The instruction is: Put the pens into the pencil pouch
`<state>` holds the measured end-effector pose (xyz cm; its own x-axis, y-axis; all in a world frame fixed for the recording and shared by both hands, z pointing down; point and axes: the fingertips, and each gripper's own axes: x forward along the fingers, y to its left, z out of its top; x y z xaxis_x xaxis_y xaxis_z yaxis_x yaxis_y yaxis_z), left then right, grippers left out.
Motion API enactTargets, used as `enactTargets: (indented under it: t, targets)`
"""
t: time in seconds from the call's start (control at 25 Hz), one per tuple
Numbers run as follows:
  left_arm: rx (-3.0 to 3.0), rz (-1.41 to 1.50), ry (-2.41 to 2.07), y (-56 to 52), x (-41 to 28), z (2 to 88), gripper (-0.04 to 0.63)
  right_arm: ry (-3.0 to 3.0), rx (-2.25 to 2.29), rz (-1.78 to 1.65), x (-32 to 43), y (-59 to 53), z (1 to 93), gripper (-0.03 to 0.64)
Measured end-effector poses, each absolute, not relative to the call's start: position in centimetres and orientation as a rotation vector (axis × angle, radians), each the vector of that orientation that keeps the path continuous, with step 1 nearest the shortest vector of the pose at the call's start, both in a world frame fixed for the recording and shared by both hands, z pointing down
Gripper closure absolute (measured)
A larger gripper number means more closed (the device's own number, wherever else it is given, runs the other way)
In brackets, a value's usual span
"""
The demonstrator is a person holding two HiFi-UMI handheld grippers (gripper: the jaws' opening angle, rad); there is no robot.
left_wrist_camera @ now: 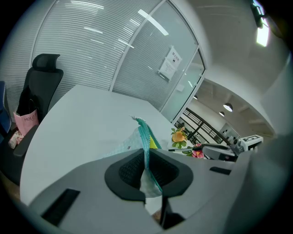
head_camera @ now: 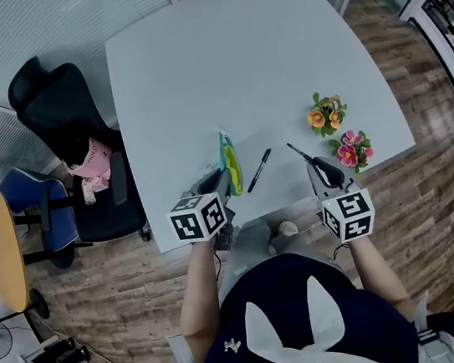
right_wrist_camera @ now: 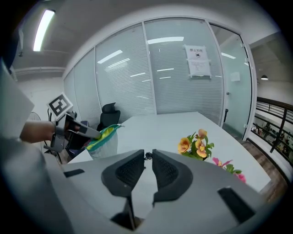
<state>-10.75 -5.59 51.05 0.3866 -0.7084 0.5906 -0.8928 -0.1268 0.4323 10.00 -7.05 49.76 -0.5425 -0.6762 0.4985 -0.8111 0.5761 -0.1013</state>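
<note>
Overhead, a pale grey counter (head_camera: 227, 66) fills a glass-walled office with slatted blinds and a wood-plank floor (head_camera: 431, 188). The pencil pouch (head_camera: 229, 163) stands near the counter's front edge, its teal zip edge pinched tight in the left tongs (head_camera: 225, 178). Just right of the pouch lies a loose pen (head_camera: 259, 170), between the pouch and the right tongs (head_camera: 319, 166), which are clamped on a second pen (head_camera: 299, 152). Only the right gripper view shows the pouch's yellow lining (right_wrist_camera: 103, 133) and a paper notice (right_wrist_camera: 198, 61) on the glass. Further right of the pouch stand orange flowers (head_camera: 327, 113) and pink flowers (head_camera: 351, 150); left of it, off the counter, is a black office chair (head_camera: 65, 116).
</note>
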Motion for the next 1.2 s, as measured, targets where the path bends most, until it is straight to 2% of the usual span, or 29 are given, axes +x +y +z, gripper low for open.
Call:
enactTargets:
  t: [0.44,1.2]
  targets:
    - [1.903,0.313,-1.365,-5.6,-10.4,51.2,0.549,-2.531,1.232,0.419,9.6,-6.6,44.1,0.555]
    - [1.902,0.318,-1.364,-5.2,-10.0,51.5,0.549,-2.674,1.127,0.434,7.5,-4.8,40.8,0.557]
